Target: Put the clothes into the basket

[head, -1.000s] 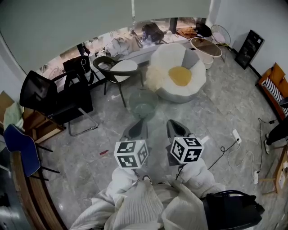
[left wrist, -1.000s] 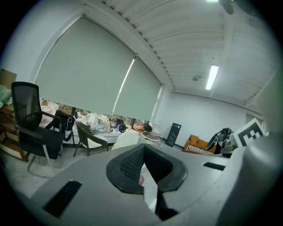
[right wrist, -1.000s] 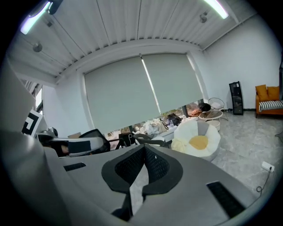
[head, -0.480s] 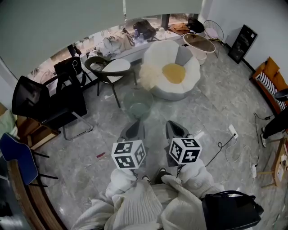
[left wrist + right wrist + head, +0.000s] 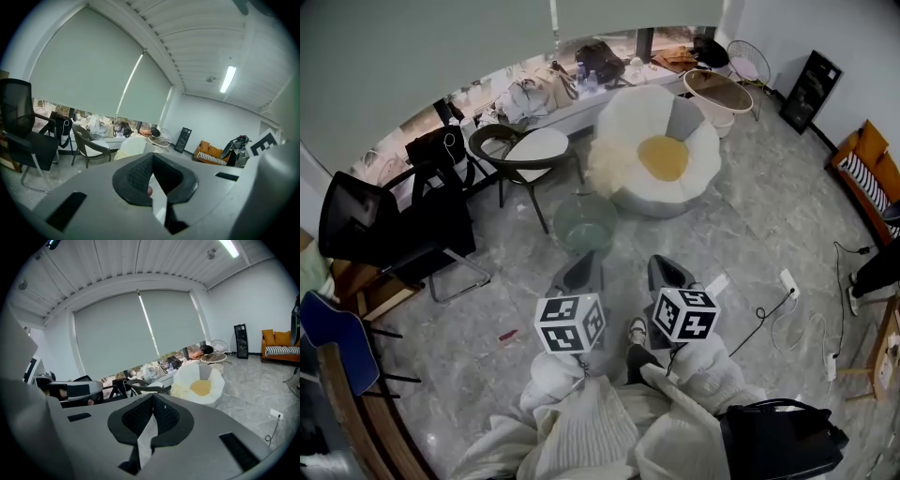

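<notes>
A round, clear greenish basket (image 5: 584, 223) stands on the grey floor just ahead of both grippers. My left gripper (image 5: 581, 269) and right gripper (image 5: 669, 272) point forward side by side above the floor, their marker cubes behind them. In both gripper views the black pads (image 5: 152, 180) (image 5: 152, 416) meet, and only a pale sliver shows in the gap below them. White ribbed clothes (image 5: 592, 429) bunch up by the person's fluffy white sleeves (image 5: 712, 367) at the bottom of the head view. I cannot tell how they are carried. A shoe (image 5: 637, 332) shows between the cubes.
A white flower-shaped seat with a yellow centre (image 5: 661, 155) sits beyond the basket, a dark chair with a white seat (image 5: 530, 148) to its left. Black office chairs (image 5: 389, 230) stand at left. A power strip and cables (image 5: 787, 281) lie at right, a black bag (image 5: 780, 439) at bottom right.
Both grippers and the view have moved forward, so the basket and the chairs sit closer. A shoe has stepped into view between the cubes. The jaws stay shut.
</notes>
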A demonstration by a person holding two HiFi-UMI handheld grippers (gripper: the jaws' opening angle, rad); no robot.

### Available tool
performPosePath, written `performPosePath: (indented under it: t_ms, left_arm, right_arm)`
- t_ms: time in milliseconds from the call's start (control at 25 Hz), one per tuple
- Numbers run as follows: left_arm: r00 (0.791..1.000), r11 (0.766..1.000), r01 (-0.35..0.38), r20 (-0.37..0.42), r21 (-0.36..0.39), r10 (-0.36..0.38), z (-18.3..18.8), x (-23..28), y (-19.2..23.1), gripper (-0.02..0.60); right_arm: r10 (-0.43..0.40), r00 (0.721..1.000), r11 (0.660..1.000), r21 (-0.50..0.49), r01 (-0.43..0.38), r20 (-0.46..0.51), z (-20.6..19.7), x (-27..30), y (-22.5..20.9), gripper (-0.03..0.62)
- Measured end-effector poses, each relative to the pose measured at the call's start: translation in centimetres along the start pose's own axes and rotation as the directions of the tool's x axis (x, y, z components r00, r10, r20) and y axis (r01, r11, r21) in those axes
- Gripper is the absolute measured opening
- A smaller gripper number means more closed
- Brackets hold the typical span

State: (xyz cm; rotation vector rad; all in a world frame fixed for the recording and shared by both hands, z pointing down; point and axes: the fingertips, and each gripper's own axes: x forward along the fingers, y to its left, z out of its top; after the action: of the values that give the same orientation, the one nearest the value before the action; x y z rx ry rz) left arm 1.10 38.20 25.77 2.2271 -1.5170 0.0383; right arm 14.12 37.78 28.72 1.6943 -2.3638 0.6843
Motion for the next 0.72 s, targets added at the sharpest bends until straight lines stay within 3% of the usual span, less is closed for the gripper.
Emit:
performPosePath:
  t_ms: [360,520,720]
  left_arm:
    - [0.999,0.999,-0.038,0.013,0.007,0.038,4.0,10.4,-1.6,-0.003]
    - [0.999,0.999,-0.04,0.012,0.0,0.04,4.7,12.6,-2.0,-0.003]
    - [0.997,0.997,-0.076,-0.003,0.016,0.076,5.6,17.8,-3.9,-0.003]
  right_arm:
    - [0.031,0.999,1.0,-0.003,-0.031,-0.014,6.1,6.9,-7.2,0.025]
    - [0.035,0.999,0.999,0.005,-0.035,0.0,8.0,8.2,-8.9,0.025]
    - [0.051,0.999,0.998,0.026,-0.051,-0.019,10.6,11.2,-14.1,0.024]
